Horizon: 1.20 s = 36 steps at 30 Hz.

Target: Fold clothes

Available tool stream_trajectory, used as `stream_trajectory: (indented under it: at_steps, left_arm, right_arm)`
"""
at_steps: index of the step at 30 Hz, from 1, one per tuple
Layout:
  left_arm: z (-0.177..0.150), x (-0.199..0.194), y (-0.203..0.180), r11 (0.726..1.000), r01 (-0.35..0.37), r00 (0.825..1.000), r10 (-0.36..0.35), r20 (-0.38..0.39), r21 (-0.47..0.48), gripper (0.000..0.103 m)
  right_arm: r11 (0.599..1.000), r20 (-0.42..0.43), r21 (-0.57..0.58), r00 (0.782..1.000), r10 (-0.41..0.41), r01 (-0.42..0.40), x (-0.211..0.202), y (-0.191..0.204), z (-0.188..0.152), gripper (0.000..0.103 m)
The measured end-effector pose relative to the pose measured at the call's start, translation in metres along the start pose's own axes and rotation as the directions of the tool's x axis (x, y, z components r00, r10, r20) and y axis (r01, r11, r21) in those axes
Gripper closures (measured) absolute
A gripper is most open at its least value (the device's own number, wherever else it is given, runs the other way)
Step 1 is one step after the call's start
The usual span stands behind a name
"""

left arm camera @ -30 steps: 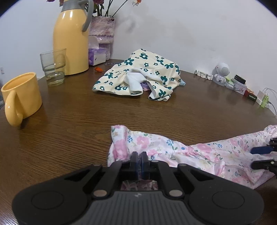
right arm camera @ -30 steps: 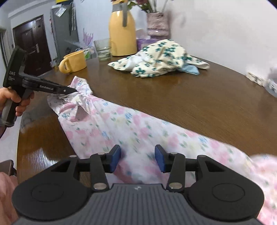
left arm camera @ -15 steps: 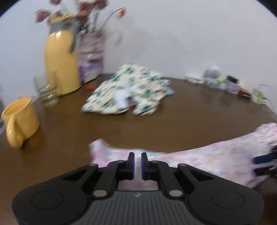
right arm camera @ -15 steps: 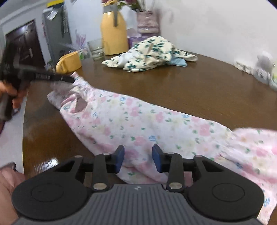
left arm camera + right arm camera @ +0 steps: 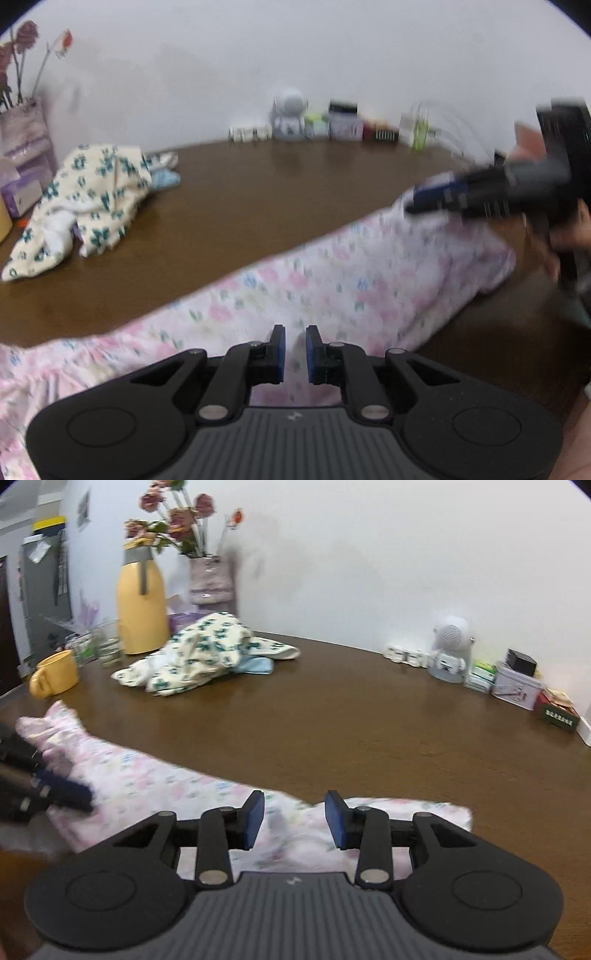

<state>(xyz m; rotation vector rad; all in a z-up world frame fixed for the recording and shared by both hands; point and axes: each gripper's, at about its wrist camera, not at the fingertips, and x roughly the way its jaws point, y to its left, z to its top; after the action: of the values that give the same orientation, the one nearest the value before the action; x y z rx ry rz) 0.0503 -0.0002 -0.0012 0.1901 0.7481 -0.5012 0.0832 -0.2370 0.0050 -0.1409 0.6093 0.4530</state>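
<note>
A pink floral garment lies stretched out in a long band on a dark brown wooden table, along the table's near edge. Its long axis runs side to side across both wrist views, with one end near each gripper. The cloth is pale pink with small pink, blue and green flowers. It looks rumpled and partly bunched, and the end nearest the yellow mug is gathered into soft folds.

The left gripper hovers over the middle of the garment. Its blue-padded jaws are parted by a narrow gap with no cloth between them. The right gripper is over the garment's other end, jaws spread wider, also empty; cloth shows below the gap. In the left wrist view the right gripper appears blurred, held by a hand.

Beyond the garment, toward the wall, lies a crumpled cream garment with dark green flowers, well apart from the pink one. Just behind it stand a yellow thermos and a vase of flowers.
</note>
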Motion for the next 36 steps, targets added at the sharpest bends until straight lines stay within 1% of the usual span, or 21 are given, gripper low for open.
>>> stream_trajectory:
  at_steps: [2,8,10,11,12,15,16,18,20,22,25,26,27,28,29,31,32,34,36]
  left_arm:
    - [-0.006,0.001,0.002,1.0,-0.006,1.0,0.006,0.003,-0.017,0.093]
    - [-0.011,-0.001,0.007,0.998,-0.027,1.0,0.027,0.006,-0.056,0.093]
    - [-0.01,-0.002,0.006,0.998,-0.032,0.999,0.033,0.004,-0.053,0.093]
    - [-0.009,-0.003,0.006,0.998,-0.036,0.999,0.036,0.003,-0.051,0.093]
    - [-0.008,-0.003,0.006,0.998,-0.038,0.999,0.038,0.001,-0.053,0.093]
    - [-0.006,-0.003,0.007,0.997,-0.044,0.999,0.044,-0.003,-0.066,0.092]
    - [-0.005,-0.005,0.005,0.997,-0.042,0.999,0.042,0.008,-0.064,0.092]
    - [0.0,-0.01,-0.002,0.998,-0.033,0.998,0.035,0.043,-0.052,0.093]
    - [0.007,-0.017,-0.015,0.999,0.03,0.996,-0.029,0.087,-0.011,0.093]
    - [0.016,-0.021,-0.033,0.991,0.12,0.986,-0.125,0.109,0.052,0.093]
    - [0.023,-0.009,-0.058,0.968,0.218,0.972,-0.227,0.064,0.127,0.092]
    - [0.025,-0.004,-0.066,0.957,0.248,0.965,-0.257,0.045,0.15,0.093]
    - [0.025,0.003,-0.073,0.952,0.26,0.963,-0.267,0.023,0.163,0.095]
    - [0.025,0.01,-0.078,0.95,0.261,0.964,-0.265,-0.001,0.172,0.095]
    - [0.024,0.017,-0.081,0.949,0.263,0.965,-0.263,-0.02,0.173,0.096]
    - [0.023,0.029,-0.084,0.952,0.262,0.965,-0.257,-0.049,0.159,0.097]
    - [0.022,0.031,-0.085,0.952,0.261,0.965,-0.256,-0.047,0.159,0.097]
    - [0.022,0.032,-0.085,0.955,0.25,0.968,-0.246,-0.044,0.157,0.098]
    - [0.022,0.032,-0.085,0.959,0.234,0.972,-0.231,-0.04,0.157,0.099]
  right_arm:
    - [1.0,-0.031,0.012,1.0,-0.004,0.004,0.013,-0.007,-0.002,0.066]
    - [0.997,-0.042,0.066,0.998,0.04,-0.037,-0.011,-0.016,-0.022,0.066]
    - [0.995,-0.045,0.084,0.997,0.055,-0.051,-0.019,-0.019,-0.029,0.065]
    - [0.994,-0.046,0.093,0.997,0.062,-0.058,-0.023,-0.02,-0.033,0.062]
    - [0.995,-0.036,0.074,0.997,0.074,-0.071,-0.035,-0.019,-0.033,0.061]
    - [0.994,-0.079,-0.084,0.995,0.064,-0.071,-0.053,-0.005,-0.034,0.06]
    - [0.988,-0.093,-0.136,0.994,0.06,-0.072,-0.06,0.0,-0.035,0.058]
    - [0.971,-0.137,-0.232,0.99,0.022,-0.053,-0.057,0.008,-0.039,0.057]
    - [0.96,-0.165,-0.272,0.986,0.018,-0.063,-0.053,0.012,-0.04,0.057]
    - [0.945,-0.187,-0.319,0.982,0.02,-0.08,-0.051,0.018,-0.04,0.058]
    - [0.92,-0.209,-0.376,0.977,0.036,-0.114,-0.051,0.028,-0.039,0.058]
    - [0.912,-0.216,-0.39,0.975,0.042,-0.126,-0.052,0.03,-0.039,0.061]
    - [0.908,-0.231,-0.398,0.972,0.035,-0.127,-0.05,0.031,-0.039,0.064]
    - [0.905,-0.246,-0.406,0.969,0.027,-0.129,-0.048,0.033,-0.038,0.074]
    - [0.905,-0.259,-0.405,0.966,0.022,-0.129,-0.044,0.032,-0.038,0.089]
    - [0.917,-0.275,-0.377,0.961,0.026,-0.132,-0.04,0.028,-0.036,0.099]
    - [0.917,-0.27,-0.375,0.962,0.032,-0.135,-0.042,0.027,-0.035,0.101]
    - [0.917,-0.25,-0.369,0.966,0.06,-0.152,-0.052,0.026,-0.03,0.102]
    - [0.918,-0.243,-0.334,0.961,0.135,-0.214,-0.071,0.027,-0.022,0.102]
